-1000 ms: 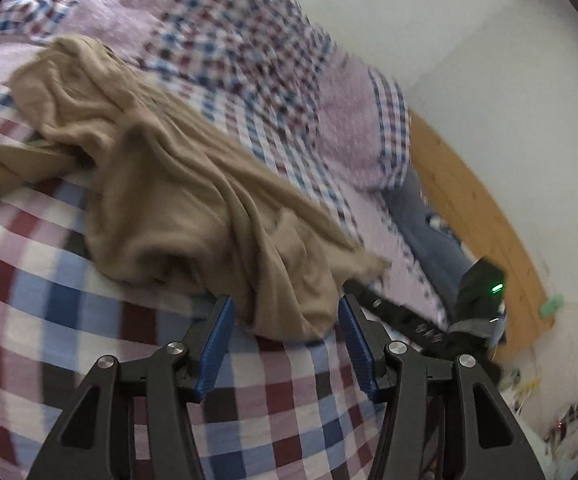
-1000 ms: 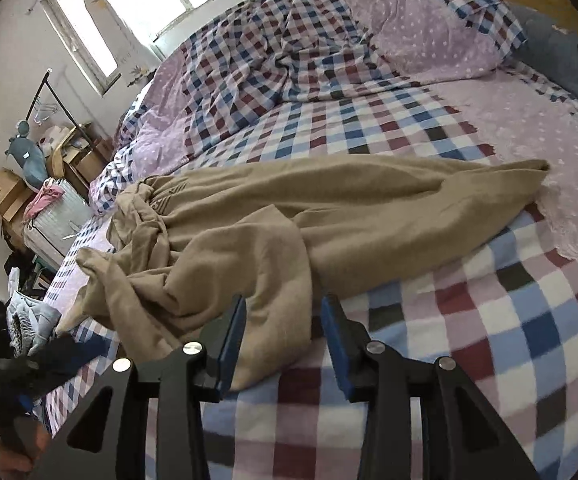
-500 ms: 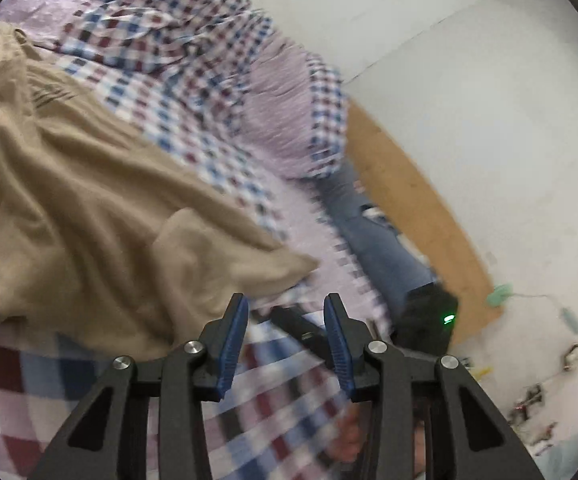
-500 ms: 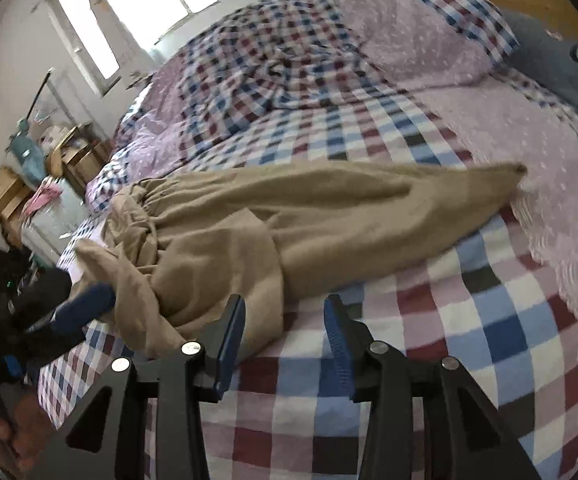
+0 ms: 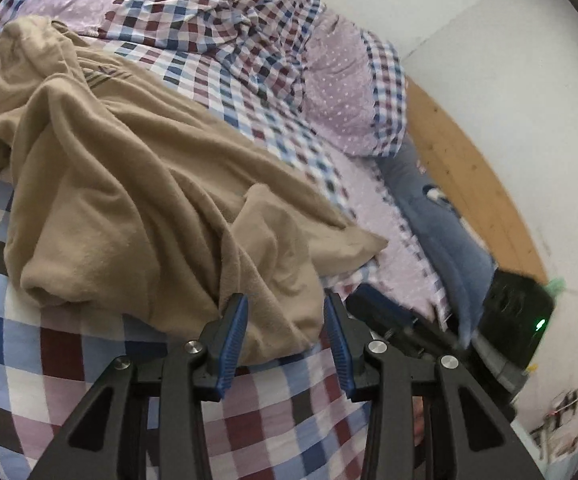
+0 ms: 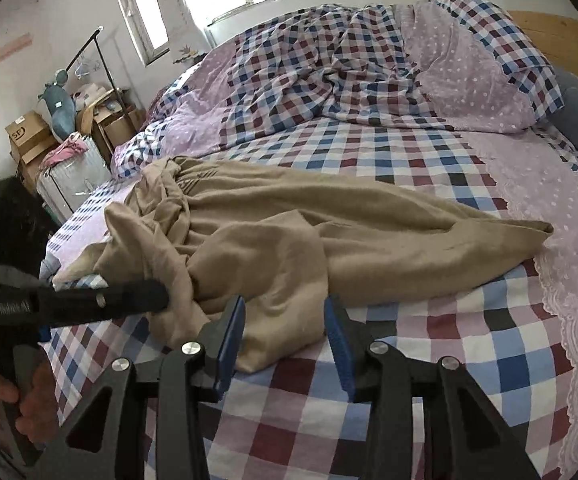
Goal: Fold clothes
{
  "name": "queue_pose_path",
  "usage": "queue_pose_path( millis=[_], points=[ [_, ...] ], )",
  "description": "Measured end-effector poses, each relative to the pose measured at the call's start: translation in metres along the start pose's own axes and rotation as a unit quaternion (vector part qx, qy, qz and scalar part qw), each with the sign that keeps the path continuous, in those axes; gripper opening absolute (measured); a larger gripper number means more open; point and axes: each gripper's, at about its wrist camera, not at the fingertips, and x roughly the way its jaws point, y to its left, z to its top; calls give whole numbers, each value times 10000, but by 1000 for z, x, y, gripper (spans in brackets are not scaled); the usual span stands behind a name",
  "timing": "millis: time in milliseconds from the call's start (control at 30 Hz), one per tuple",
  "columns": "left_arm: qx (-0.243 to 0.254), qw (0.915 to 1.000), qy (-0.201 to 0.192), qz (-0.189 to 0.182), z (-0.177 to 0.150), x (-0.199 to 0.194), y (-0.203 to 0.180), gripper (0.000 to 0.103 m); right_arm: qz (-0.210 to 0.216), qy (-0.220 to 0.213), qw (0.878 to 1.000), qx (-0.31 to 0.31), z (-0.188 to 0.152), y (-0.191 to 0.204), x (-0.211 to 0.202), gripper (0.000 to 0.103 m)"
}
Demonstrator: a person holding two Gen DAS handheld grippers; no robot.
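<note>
One garment, the tan trousers (image 6: 329,240), lies crumpled across the checked bed (image 6: 489,340). Since a second ago, both claws have closed in on its near hem. The left claw (image 5: 285,320) and right claw (image 6: 285,320) are released, straddling the cloth ungripped. Judgement: grasp imminent, no fold made.

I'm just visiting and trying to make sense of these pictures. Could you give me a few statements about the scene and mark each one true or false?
1. The tan garment lies crumpled on the checked bedsheet. True.
2. The garment is already folded into a neat square. False: it is rumpled and spread out.
3. The right gripper is open, its fingers either side of a fold of the garment. True.
4. The left gripper is clamped shut. False: it is open.
5. A window shows beyond the bed. True.
</note>
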Motion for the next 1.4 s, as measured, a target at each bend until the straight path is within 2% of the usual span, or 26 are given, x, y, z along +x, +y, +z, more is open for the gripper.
queue_pose_path(
  millis=[133,233,367,600,700,800,900,933,967,1033,1167,1200,1267,1333,1400],
  points=[
    [404,9977,159,515,-8,9,-8,42,-80,-21,9999,70,3,-7,1,45],
    [483,9965,33,687,-10,2,-8,42,-128,-33,9999,104,4,-10,1,45],
    [408,9965,-65,720,-10,-5,-2,42,-157,-78,9998,118,6,-12,1,45],
    [363,9964,165,753,-14,6,3,44,-188,-64,9998,90,6,-11,6,45],
    [243,9983,341,393,-17,17,1,44,-228,-52,9997,100,6,-14,9,45],
    [289,9993,232,82,-15,16,-9,44,-264,-55,9996,123,6,-16,10,45],
    [388,9979,53,-515,-13,10,-18,41,-269,-79,9995,135,6,-18,8,45],
    [403,9969,58,-675,-12,11,-20,33,-267,-87,9995,138,6,-19,7,45],
    [402,9963,79,-751,-11,12,-21,19,-259,-97,9995,143,6,-20,6,45],
    [326,9957,81,-859,-10,14,-20,5,-247,-118,9995,161,6,-22,4,45],
    [93,9919,-91,-1262,-4,10,-15,2,-206,-151,9993,280,7,-30,-1,45],
    [61,9899,-179,-1402,-2,6,-14,2,-187,-168,9991,332,7,-32,-3,45],
    [-17,9804,-543,-1894,3,-9,-14,2,-132,-209,9987,453,8,-38,-7,45],
    [-146,9600,-1084,-2579,8,-31,-9,2,-78,-268,9979,586,9,-43,-11,45],
    [-386,9496,-1303,-2824,10,-38,1,2,-32,-333,9971,687,10,-47,-15,45]
  ],
)
